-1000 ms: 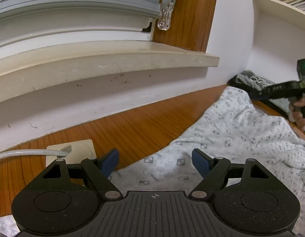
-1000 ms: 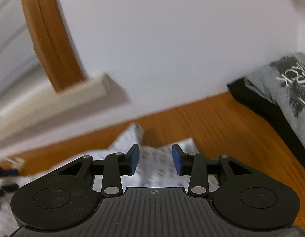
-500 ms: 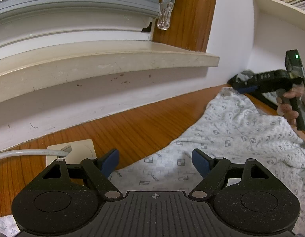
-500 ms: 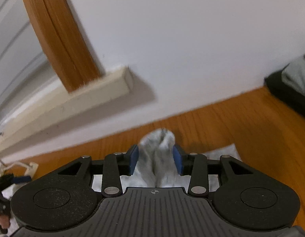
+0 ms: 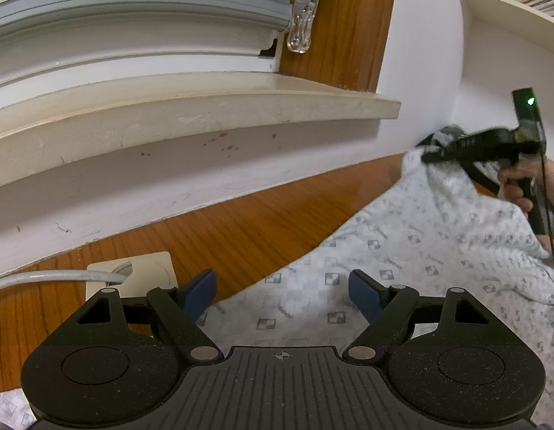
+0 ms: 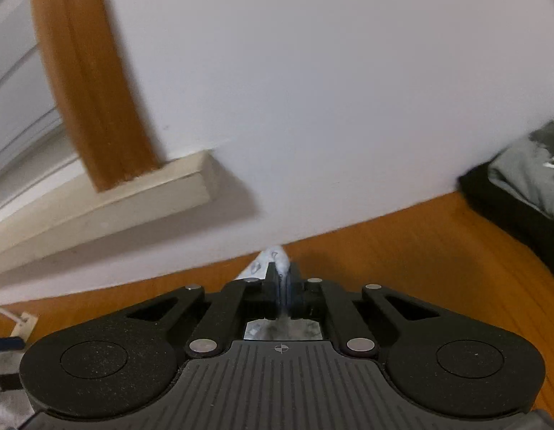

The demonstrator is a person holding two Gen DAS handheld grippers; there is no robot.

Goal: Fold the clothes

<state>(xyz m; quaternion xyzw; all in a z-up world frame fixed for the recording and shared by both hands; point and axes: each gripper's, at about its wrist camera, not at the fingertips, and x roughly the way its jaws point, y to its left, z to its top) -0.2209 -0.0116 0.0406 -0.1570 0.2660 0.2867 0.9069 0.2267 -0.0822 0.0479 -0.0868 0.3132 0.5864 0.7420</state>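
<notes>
Left tongs: my left tongs hang low over the near edge of the garment, the two blue-tipped fingers spread wide apart with nothing between them.

Right tongs: my right tongs are pinched tight on a small peak of pale cloth. From the left wrist view they appear off to the far right, blurred, lifting a corner of the fabric above the wood — my hand is wrapped round the handle, and a small green light shows on top.

Garment: a white patterned garment, printed with small grey squares, lies crumpled across the wooden tabletop. It runs from just under my left tongs up to the raised corner in my right tongs. In the right wrist view only a tuft of it pokes out past the closed fingertips.

Other clothes: a folded grey top with white print rests on something black at the right edge of the tabletop, against the wall.

Surroundings: a cream window sill juts out above the tabletop, with grey blinds and a clear plastic cord pull hanging beside a wooden frame.

Socket: a cream wall socket with a white cable plugged in sits just left of my left tongs.

Shelf: books stand on a white shelf at the upper right.
</notes>
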